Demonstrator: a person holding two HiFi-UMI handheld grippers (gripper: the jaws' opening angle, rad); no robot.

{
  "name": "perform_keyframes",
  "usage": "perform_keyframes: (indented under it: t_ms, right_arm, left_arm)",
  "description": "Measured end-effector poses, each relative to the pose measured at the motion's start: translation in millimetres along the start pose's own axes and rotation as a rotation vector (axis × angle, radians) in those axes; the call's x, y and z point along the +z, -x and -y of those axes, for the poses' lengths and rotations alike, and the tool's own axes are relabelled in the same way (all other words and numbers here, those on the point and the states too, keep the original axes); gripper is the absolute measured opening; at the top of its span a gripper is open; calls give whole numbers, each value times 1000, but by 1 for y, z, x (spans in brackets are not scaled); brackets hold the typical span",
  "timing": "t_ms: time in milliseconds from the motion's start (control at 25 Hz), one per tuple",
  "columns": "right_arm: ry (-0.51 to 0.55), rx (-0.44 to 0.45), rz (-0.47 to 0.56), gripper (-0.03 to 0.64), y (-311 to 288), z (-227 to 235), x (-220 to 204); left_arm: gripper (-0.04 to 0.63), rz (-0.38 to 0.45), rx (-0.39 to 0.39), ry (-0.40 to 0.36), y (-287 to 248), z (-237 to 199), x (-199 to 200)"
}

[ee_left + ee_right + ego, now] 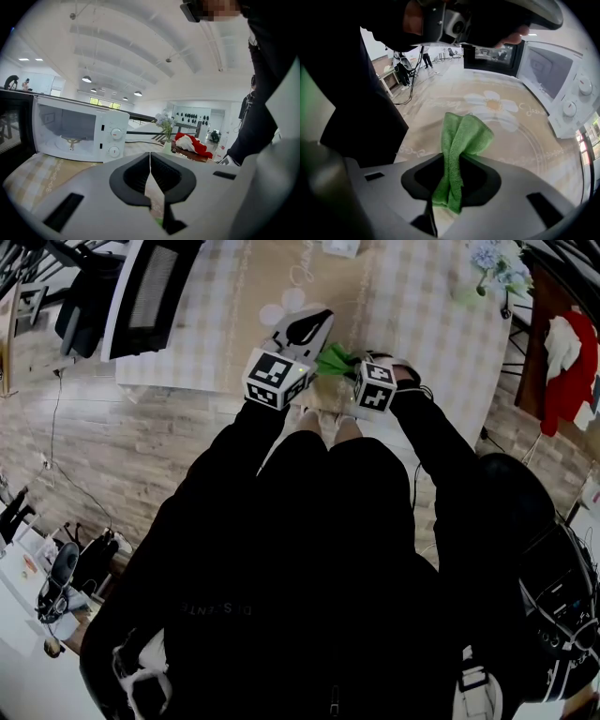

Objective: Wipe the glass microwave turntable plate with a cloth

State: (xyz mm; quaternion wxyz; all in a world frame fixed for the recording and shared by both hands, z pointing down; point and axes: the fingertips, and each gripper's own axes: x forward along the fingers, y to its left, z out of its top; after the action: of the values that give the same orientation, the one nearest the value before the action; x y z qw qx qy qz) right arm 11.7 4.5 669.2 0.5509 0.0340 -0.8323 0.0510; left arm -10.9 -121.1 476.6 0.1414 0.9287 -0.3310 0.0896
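The right gripper [454, 161] is clamped on a folded green cloth [461, 136]. The cloth pokes out past its jaws above the flowered tablecloth [440, 108], in front of the microwave [75, 133] and well apart from it. The left gripper [150, 164] points toward the microwave's control side with its jaws pressed together and nothing visible between them. A faint round rim [541, 150] on the tablecloth just before the microwave may be the glass plate; I cannot tell for sure.
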Motion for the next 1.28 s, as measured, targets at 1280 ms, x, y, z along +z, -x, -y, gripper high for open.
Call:
perform_keyframes:
  t_ms: [1280]
  right_arm:
    - [-238, 80, 70, 115, 51, 44, -20]
  left_arm:
    - [21, -12, -35, -16, -15, 7, 2]
